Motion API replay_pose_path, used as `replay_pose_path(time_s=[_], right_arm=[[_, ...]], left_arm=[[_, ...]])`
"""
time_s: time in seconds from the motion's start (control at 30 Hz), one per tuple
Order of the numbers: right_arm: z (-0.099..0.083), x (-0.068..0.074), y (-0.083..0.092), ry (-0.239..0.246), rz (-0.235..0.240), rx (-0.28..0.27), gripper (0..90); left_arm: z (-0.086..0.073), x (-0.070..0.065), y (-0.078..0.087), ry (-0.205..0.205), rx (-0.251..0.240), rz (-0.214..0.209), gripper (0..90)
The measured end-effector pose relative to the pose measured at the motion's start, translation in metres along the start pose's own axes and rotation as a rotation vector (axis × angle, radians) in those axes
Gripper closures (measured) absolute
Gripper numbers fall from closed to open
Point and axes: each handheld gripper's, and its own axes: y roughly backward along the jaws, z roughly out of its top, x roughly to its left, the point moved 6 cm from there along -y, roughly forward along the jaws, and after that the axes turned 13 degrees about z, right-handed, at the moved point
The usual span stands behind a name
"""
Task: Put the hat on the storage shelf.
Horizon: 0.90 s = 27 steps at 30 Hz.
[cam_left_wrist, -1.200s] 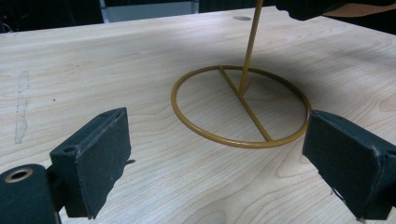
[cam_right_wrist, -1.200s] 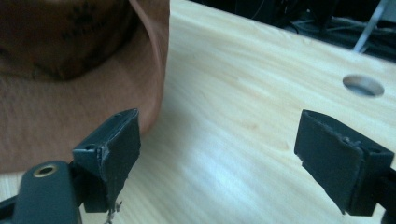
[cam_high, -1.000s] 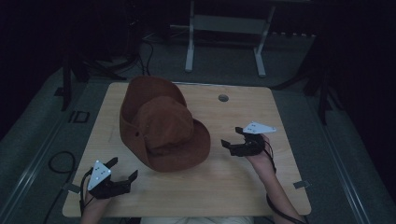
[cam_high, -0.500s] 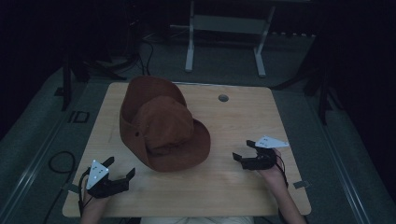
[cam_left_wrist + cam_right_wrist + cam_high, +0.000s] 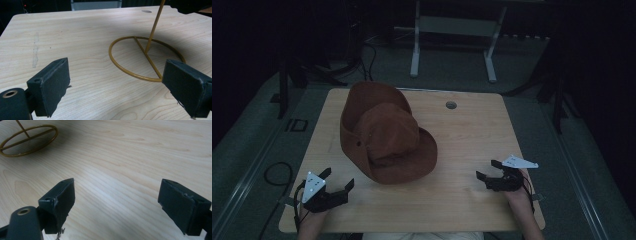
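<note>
I have two tools on the desk (image 5: 472,130), one per hand. The left tool (image 5: 339,181) sits at the near left corner, jaws released and spread wide, nothing between them. In the left gripper view its two black pads (image 5: 51,85) frame bare wood, and the gold wire stand base (image 5: 140,58) lies just ahead of them, not touching. The right tool (image 5: 489,171) sits near the near right corner, jaws likewise released and empty; in the right gripper view its pads (image 5: 60,200) stand over bare wood, with the stand base well apart at the upper left.

Count of items: one brown hat (image 5: 387,135), one wire stand, one round cable hole (image 5: 451,105) in the desk top. The stand consists of one ring with one crossbar and one upright rod (image 5: 155,25) rising from the crossbar. The hat sits on top of the stand, left of desk centre, with its brim tilted down toward the near side.

Edges: the left tool is close to the near edge and the left edge. The right tool is close to the near edge and the right edge. The hat brim reaches close to the far edge.

Open room: the right half of the desk is bare wood between the hat and the right tool. A narrower strip of bare wood separates the left tool from the hat brim.
</note>
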Motion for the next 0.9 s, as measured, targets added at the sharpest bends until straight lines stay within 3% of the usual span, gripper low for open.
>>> replay_pose_path(time_s=[0.23, 0.37, 0.5, 0.57, 0.9], right_arm=[[-0.009, -0.008, 0.015, -0.025, -0.022, -0.045, 14.0], [-0.016, -0.015, 0.022, -0.02, -0.072, -0.014, 14.1], [-0.017, -0.018, 0.026, -0.036, -0.075, -0.03, 14.0], [-0.018, -0.022, 0.03, -0.036, -0.099, -0.032, 14.0], [-0.019, -0.024, 0.029, -0.041, -0.1, -0.036, 14.1]], left_arm=[[0.001, 0.001, 0.002, 0.006, -0.005, 0.011, 8.6], [0.001, 0.001, 0.003, 0.01, -0.005, 0.011, 8.5], [0.002, 0.0, 0.003, 0.01, -0.01, 0.014, 8.5], [0.002, 0.0, 0.003, 0.01, -0.009, 0.014, 8.5], [0.001, 0.002, 0.003, 0.021, -0.006, 0.014, 8.6]])
